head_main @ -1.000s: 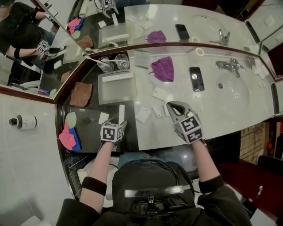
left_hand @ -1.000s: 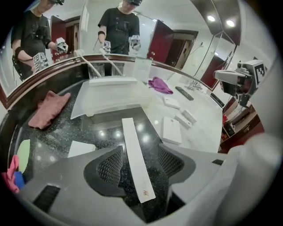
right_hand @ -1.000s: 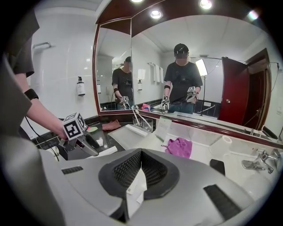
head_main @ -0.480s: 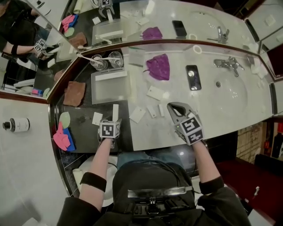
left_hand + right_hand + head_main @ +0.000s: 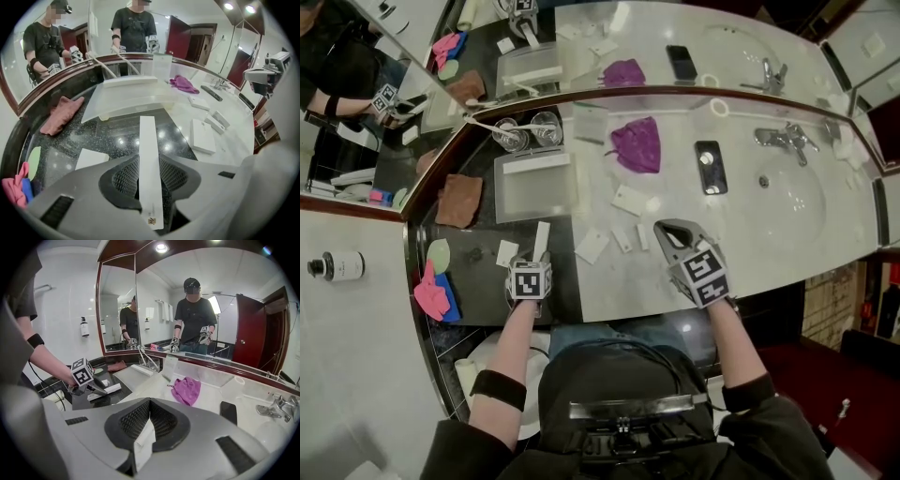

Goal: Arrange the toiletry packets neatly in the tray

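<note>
Looked steeply down, in head view, on a pale marble counter (image 5: 787, 258) w/ sink basin (image 5: 787, 192) at right, black granite section (image 5: 478, 291) at left, mirror behind. Showed a clear tray (image 5: 534, 192) at back of granite, close to mirror. Flanked it w/ brown towel (image 5: 457, 199) to left & purple cloth (image 5: 637, 142) to right on marble; dark phone (image 5: 710, 166) further right. Showed loose white packets (image 5: 592, 247) scattered on marble btwn tray & grippers, plus one square packet (image 5: 506, 251) on granite.

Placed left gripper (image 5: 536, 257) over granite, short of tray, w/ jaws just closing & now clamped on a long white packet (image 5: 149, 136). Made that clamp plain only in left gripper view; gave only the strip's far end, pointing toward tray, in head view.

Placed right gripper (image 5: 666, 229) over marble near front edge, apart from tray. Revealed jaws squeezed tight on a small white packet (image 5: 143, 446) only in right gripper view; hid that packet behind gripper body in head view.
</note>
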Tool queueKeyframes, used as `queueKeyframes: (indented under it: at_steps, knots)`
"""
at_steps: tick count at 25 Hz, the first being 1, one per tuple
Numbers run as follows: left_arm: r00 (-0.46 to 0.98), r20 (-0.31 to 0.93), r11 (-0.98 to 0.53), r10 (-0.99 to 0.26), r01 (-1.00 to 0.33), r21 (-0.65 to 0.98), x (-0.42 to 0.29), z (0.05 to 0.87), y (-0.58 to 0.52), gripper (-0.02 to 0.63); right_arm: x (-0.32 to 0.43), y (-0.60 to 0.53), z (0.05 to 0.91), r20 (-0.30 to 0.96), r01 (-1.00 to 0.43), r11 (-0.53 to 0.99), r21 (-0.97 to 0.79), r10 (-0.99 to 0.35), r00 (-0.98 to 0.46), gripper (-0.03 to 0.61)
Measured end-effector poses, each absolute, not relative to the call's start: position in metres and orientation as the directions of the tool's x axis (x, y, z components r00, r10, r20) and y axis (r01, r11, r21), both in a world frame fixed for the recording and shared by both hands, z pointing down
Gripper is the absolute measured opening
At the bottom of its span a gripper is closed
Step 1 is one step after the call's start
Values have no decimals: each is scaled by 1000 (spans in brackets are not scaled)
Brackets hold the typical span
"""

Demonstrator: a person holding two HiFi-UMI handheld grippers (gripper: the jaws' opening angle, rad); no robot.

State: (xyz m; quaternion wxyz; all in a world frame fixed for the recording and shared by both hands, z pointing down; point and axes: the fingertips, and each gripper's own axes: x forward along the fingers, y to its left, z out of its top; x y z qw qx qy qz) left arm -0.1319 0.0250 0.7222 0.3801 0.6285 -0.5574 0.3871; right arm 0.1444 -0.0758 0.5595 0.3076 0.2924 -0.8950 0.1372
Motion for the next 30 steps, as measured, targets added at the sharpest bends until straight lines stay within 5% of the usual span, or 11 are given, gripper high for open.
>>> queueKeyframes:
  at_steps: [20, 30]
  knots:
    - [115, 712, -124, -692, -991, 39, -133, 615, 12, 129, 103, -78, 543, 580, -573, 813, -103, -419, -699, 17]
    - [158, 684, -262, -712, -964, -50, -149, 576, -13, 129, 71, -75, 541, 554, -579, 799, -163, -412, -724, 17]
